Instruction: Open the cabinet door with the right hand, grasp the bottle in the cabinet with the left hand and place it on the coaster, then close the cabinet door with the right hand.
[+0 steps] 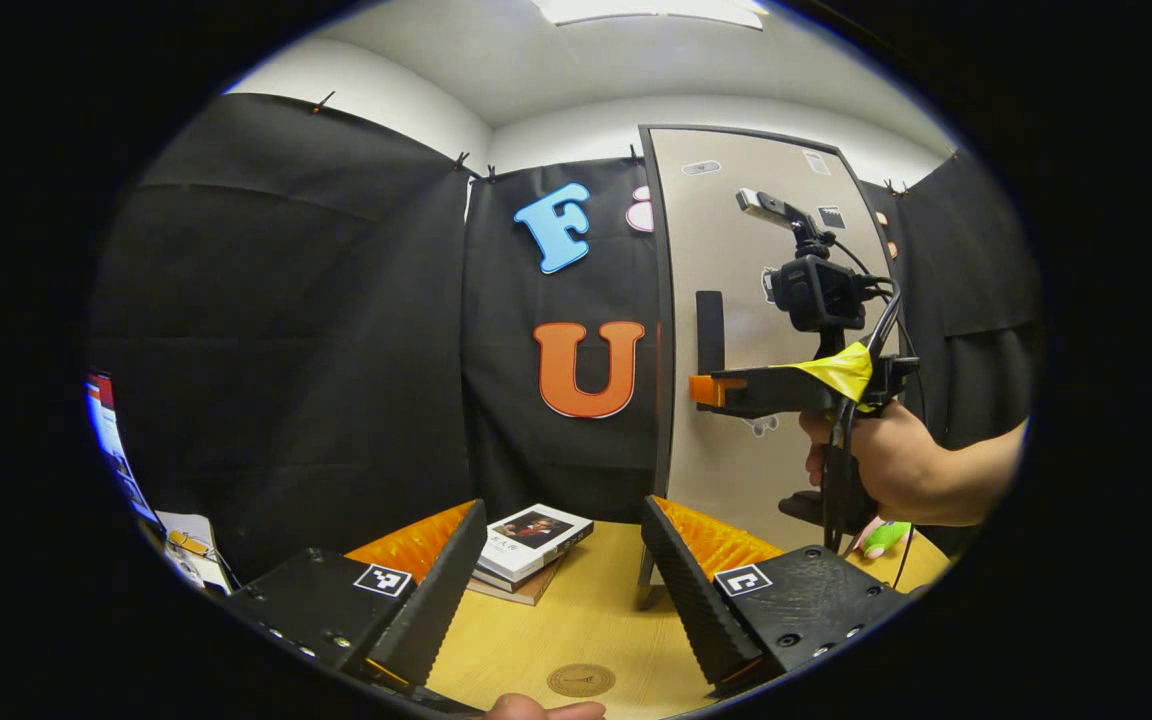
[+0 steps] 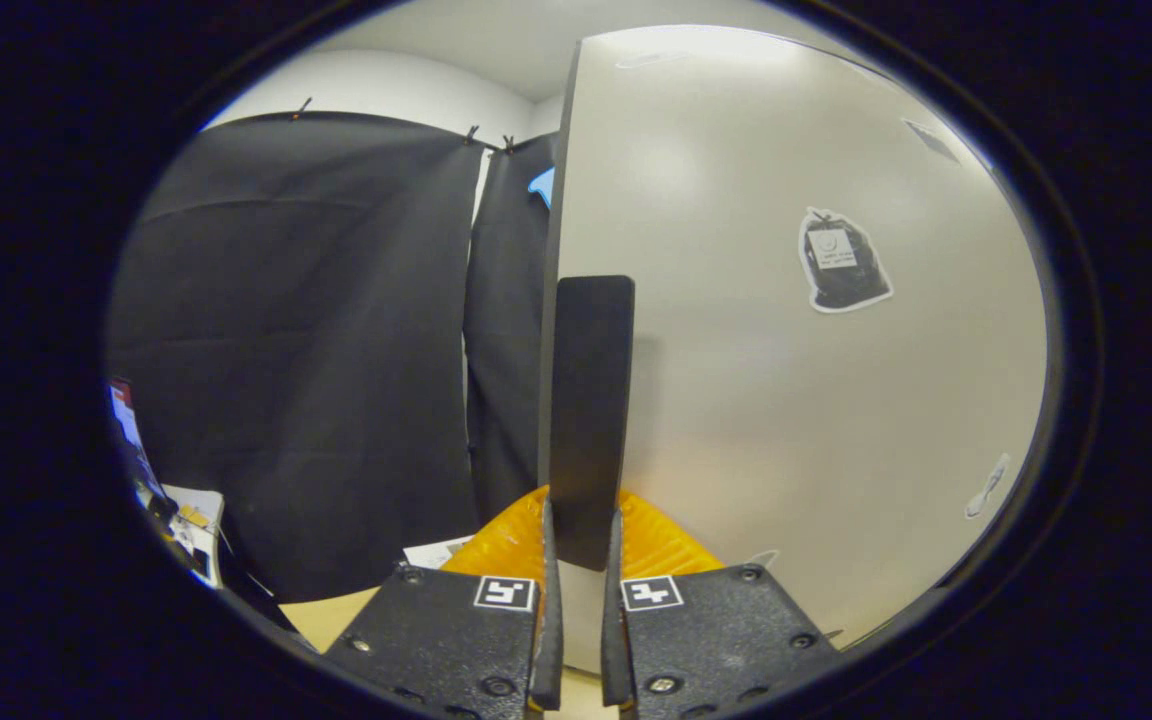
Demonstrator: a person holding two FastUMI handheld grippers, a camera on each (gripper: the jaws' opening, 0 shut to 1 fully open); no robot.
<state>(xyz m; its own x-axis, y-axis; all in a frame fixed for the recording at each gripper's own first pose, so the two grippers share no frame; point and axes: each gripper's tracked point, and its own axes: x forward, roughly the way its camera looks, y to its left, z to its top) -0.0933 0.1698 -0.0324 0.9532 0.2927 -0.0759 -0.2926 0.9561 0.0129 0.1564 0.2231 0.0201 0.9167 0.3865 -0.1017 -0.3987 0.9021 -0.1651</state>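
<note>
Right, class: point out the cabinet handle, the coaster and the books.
cabinet handle (image 2: 591,400), right gripper view: middle of the dark upright bar.
coaster (image 1: 581,680), left gripper view: centre of the round disc on the table.
books (image 1: 533,537), left gripper view: cover of the top book.

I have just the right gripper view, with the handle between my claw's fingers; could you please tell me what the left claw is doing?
Observer: The left claw is open and empty, hanging over the table.
Operator: Thank you. Is the coaster free?
Observer: Yes, the coaster lies bare on the table, near its front edge.
Operator: Is anything else close to it?
Observer: A stack of books lies beyond it, left of the door and lower than the handle.
</note>
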